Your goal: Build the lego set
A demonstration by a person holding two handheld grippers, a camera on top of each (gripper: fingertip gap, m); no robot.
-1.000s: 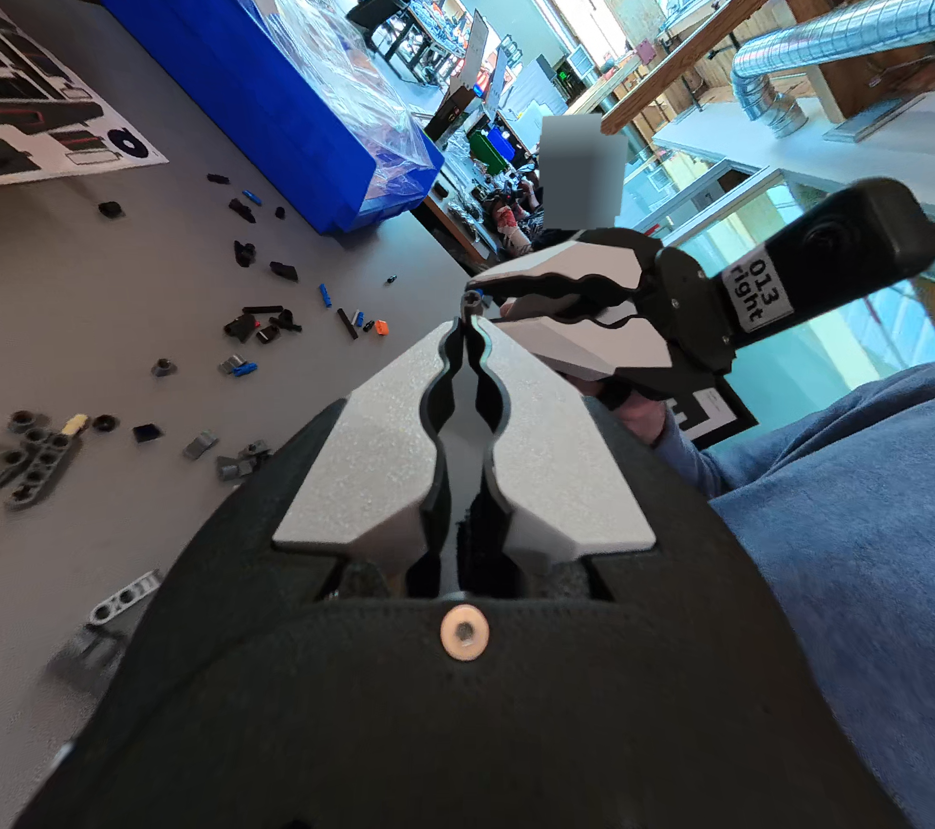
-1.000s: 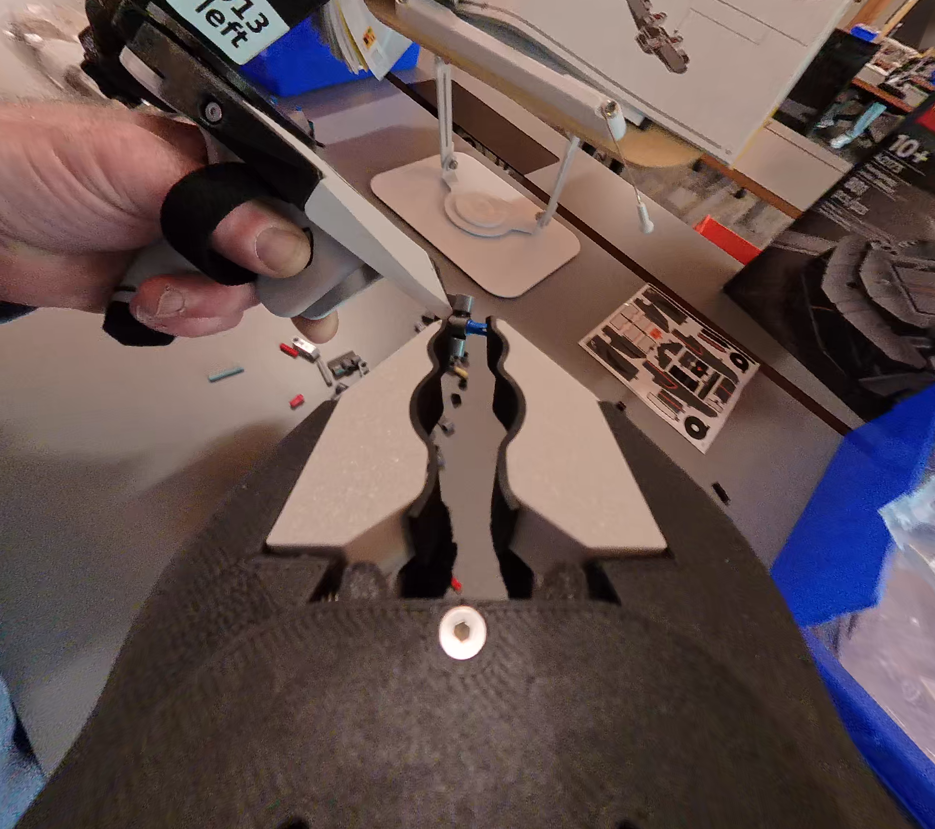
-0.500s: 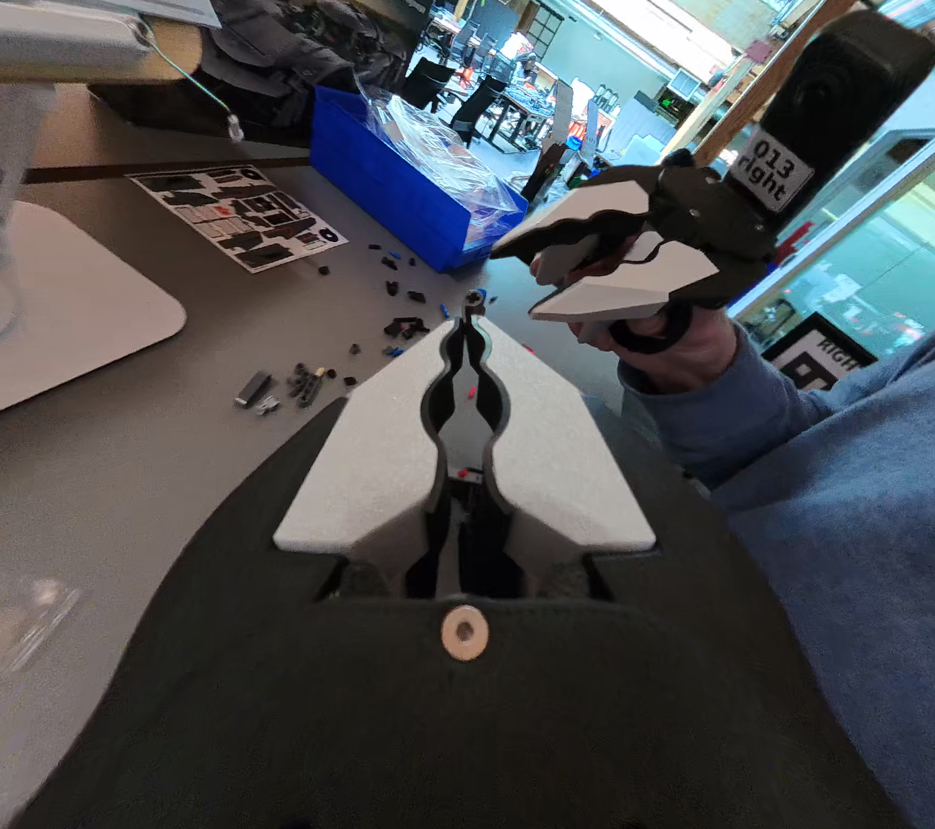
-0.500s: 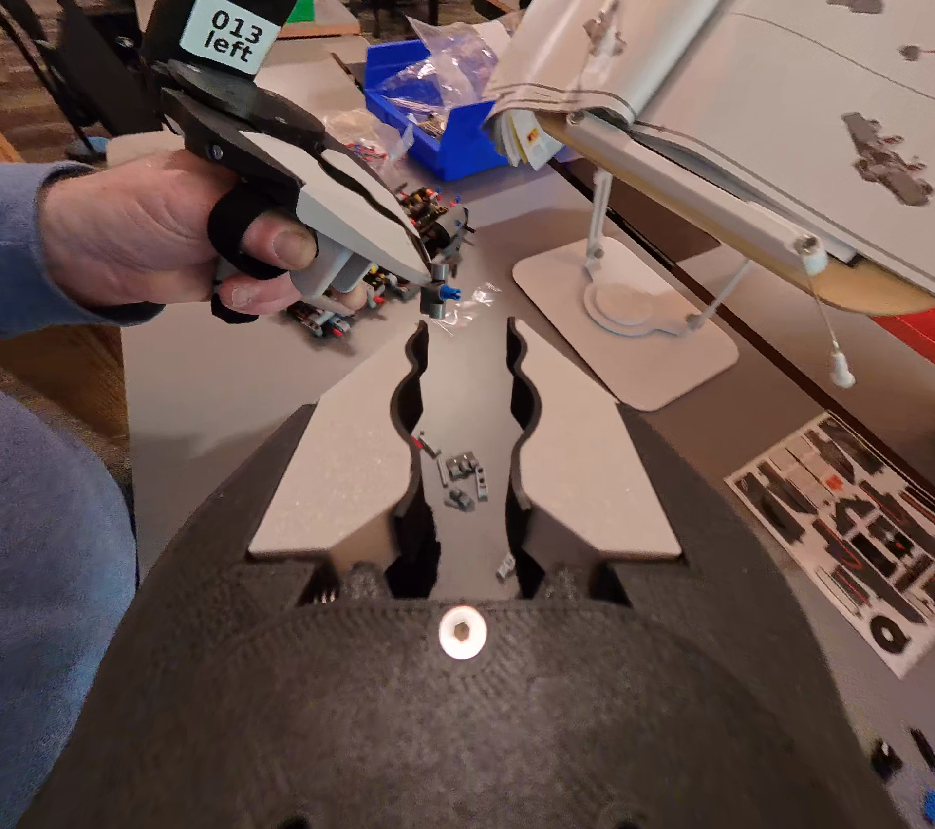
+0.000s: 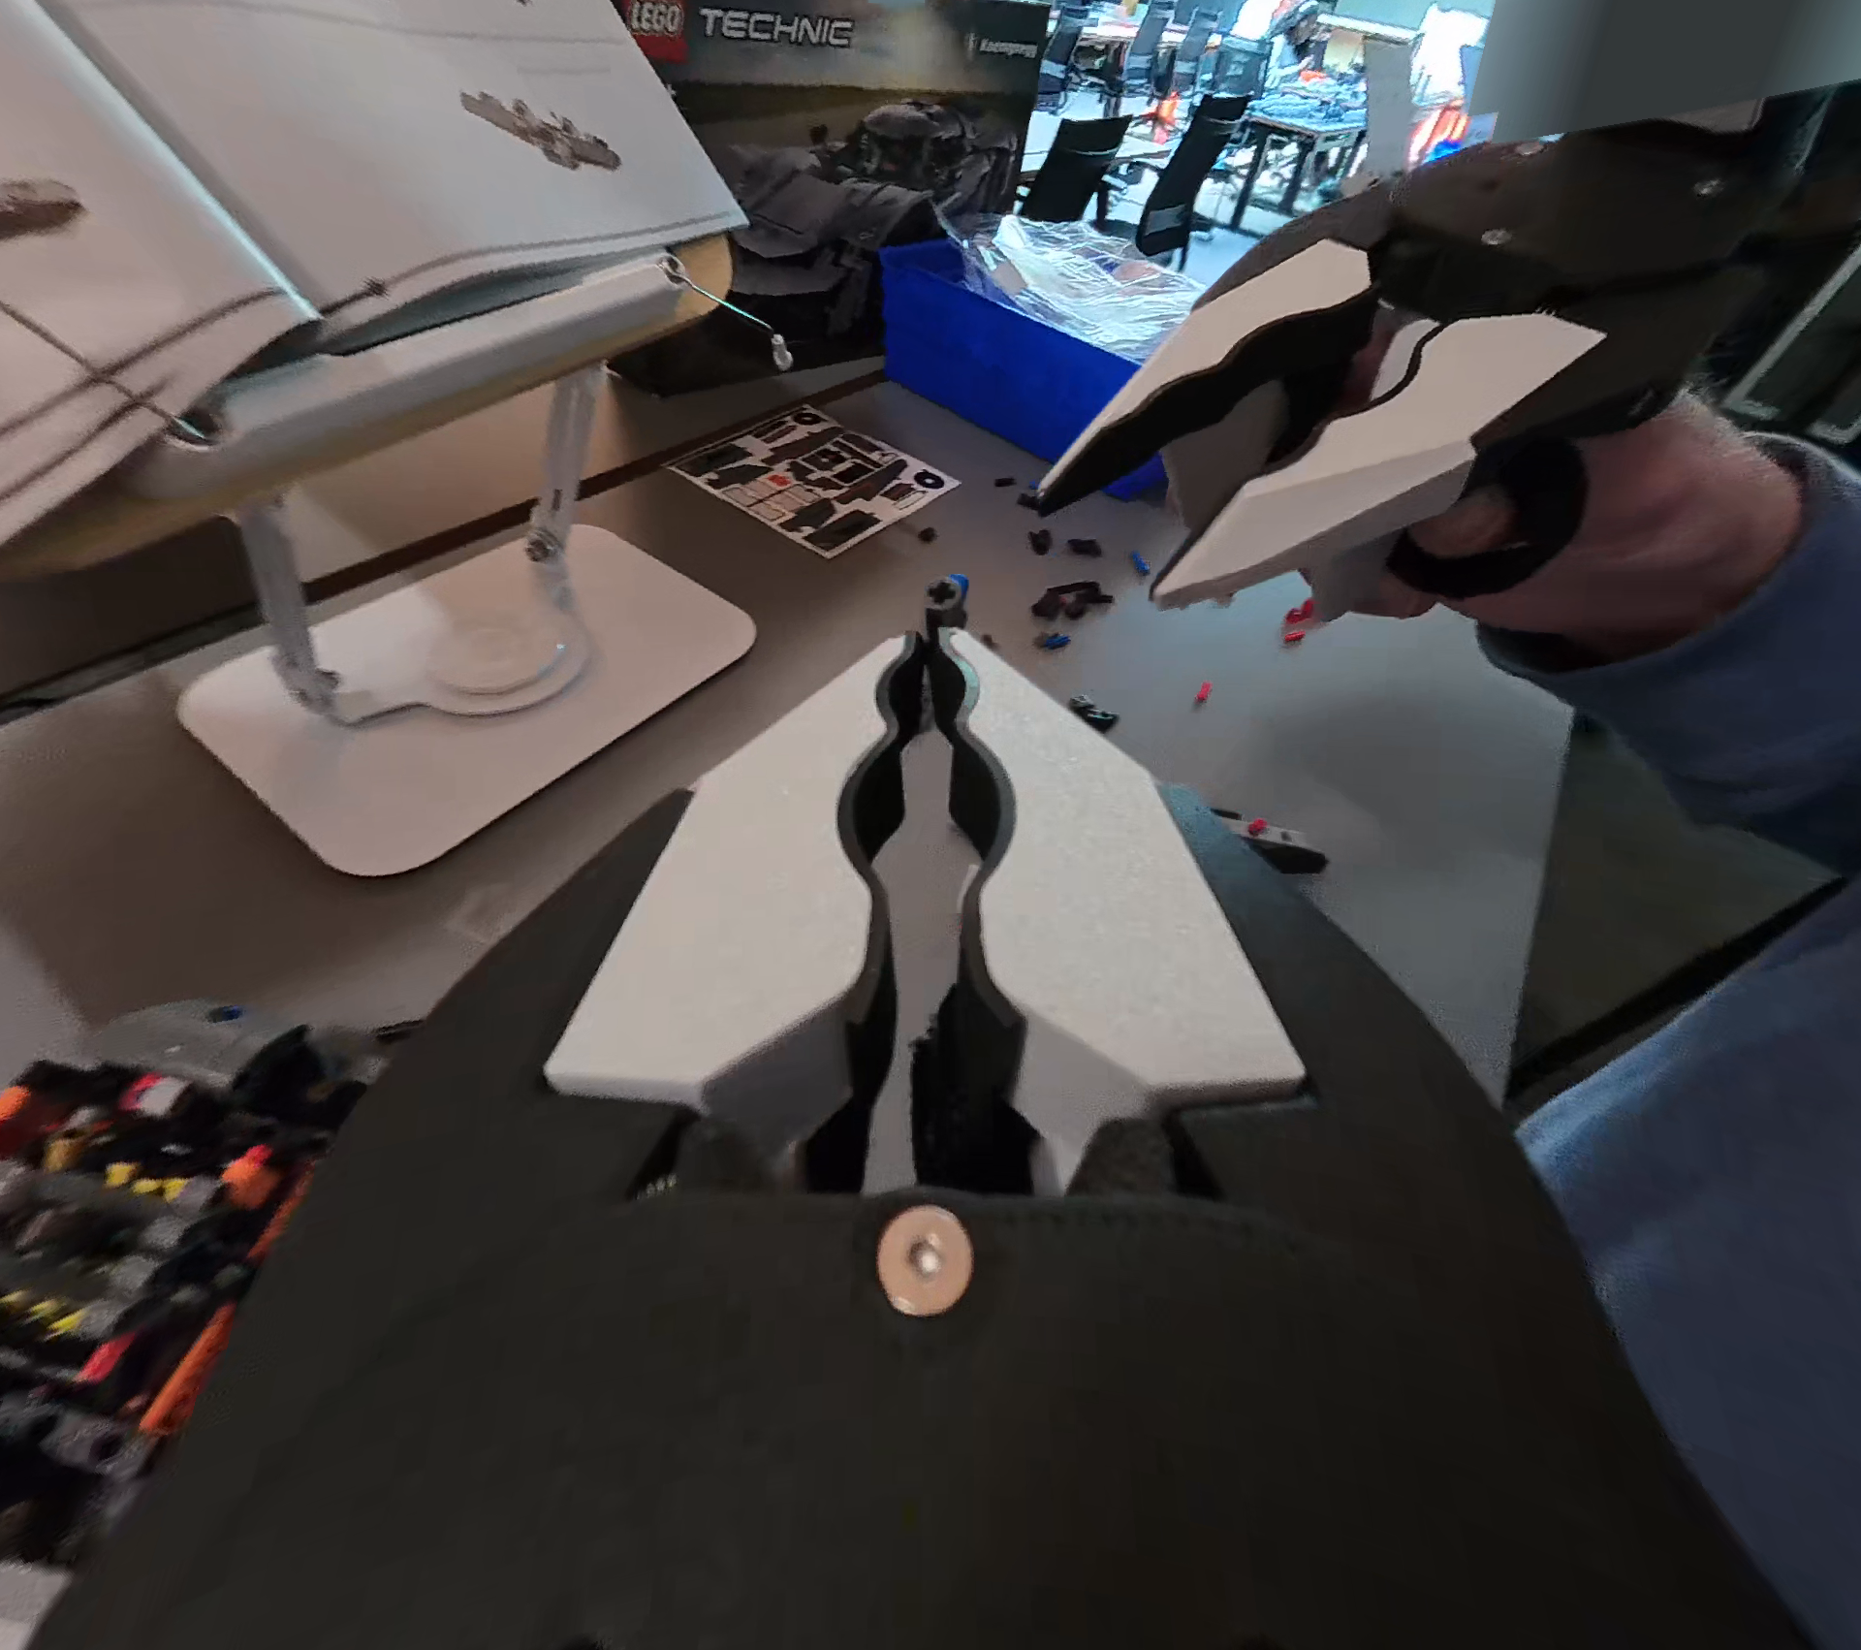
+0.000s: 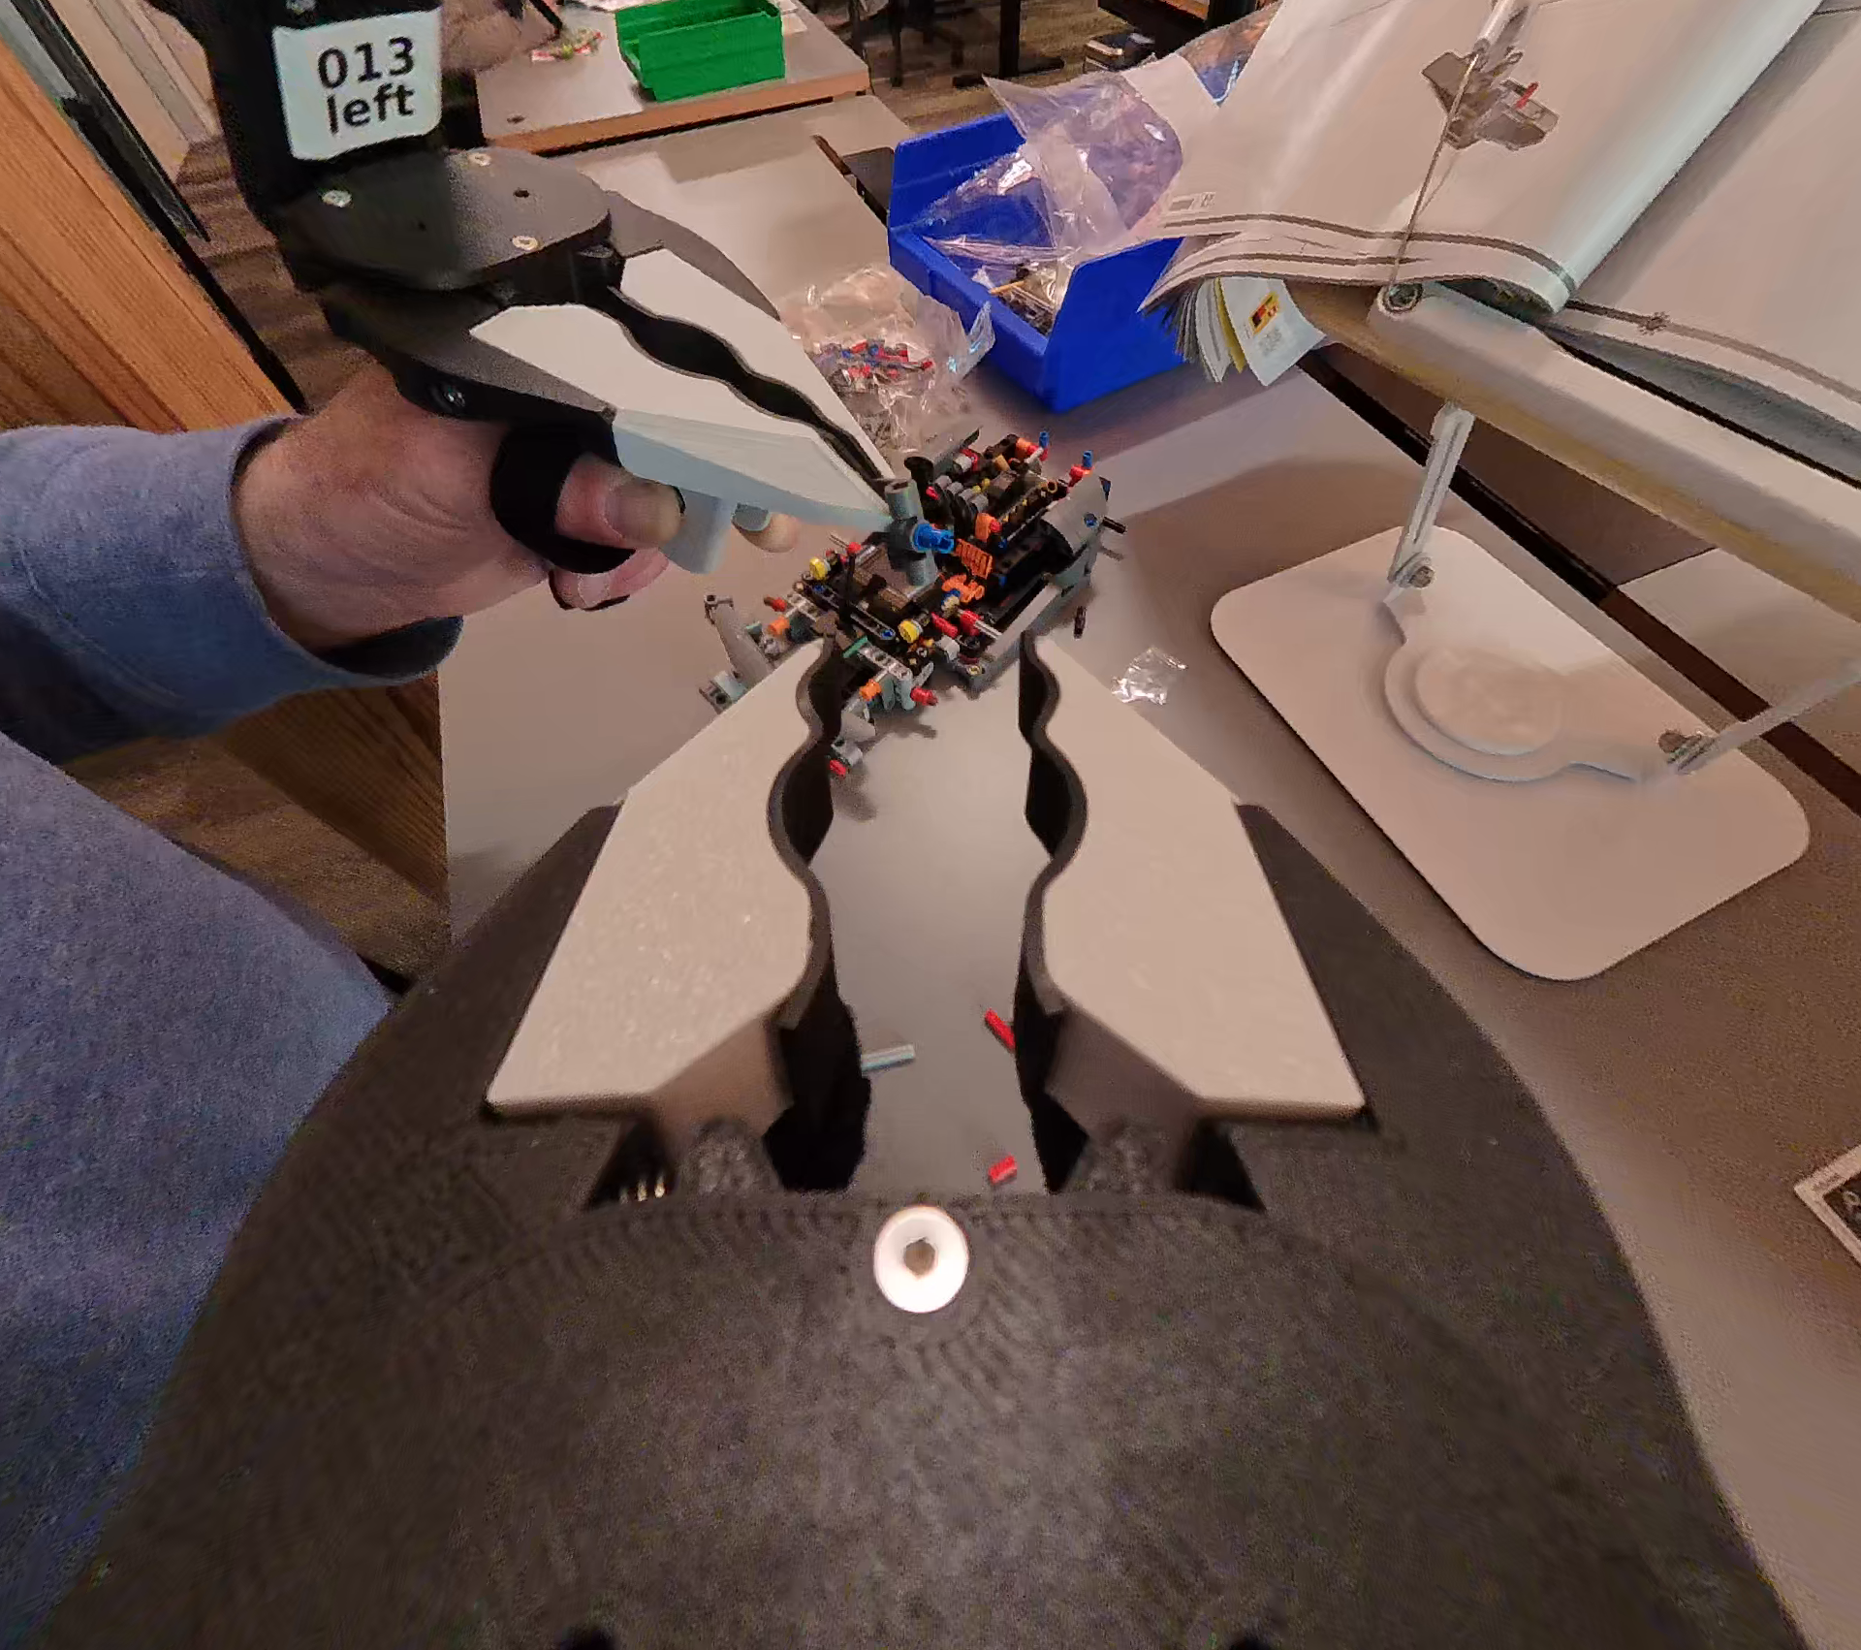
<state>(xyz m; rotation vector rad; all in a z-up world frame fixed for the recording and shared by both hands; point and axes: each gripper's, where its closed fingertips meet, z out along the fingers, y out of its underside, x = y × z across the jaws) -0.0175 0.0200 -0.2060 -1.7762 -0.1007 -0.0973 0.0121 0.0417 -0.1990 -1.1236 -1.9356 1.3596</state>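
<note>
My left gripper (image 5: 935, 645) is shut on a small grey connector with a blue pin (image 5: 947, 597). In the right wrist view the same gripper (image 6: 886, 499) holds that piece (image 6: 911, 532) just above the partly built, many-coloured Lego model (image 6: 957, 574) on the grey table. My right gripper (image 6: 921, 670) is open and empty, a little short of the model. In the left wrist view it (image 5: 1098, 539) hangs open at the right, above several loose small parts (image 5: 1072, 594).
An instruction book on a white stand (image 5: 473, 695) fills the left; its base (image 6: 1511, 746) lies right of the model. A sticker sheet (image 5: 816, 479), a blue bin with bags (image 5: 1017, 363), another blue bin (image 6: 1037, 292), the set's box (image 5: 856, 121) and the table's near edge (image 5: 1551, 897).
The right gripper has let go of the grey-and-blue piece, opened and drawn away. The left gripper has swung left with the piece, over towards the built model.
</note>
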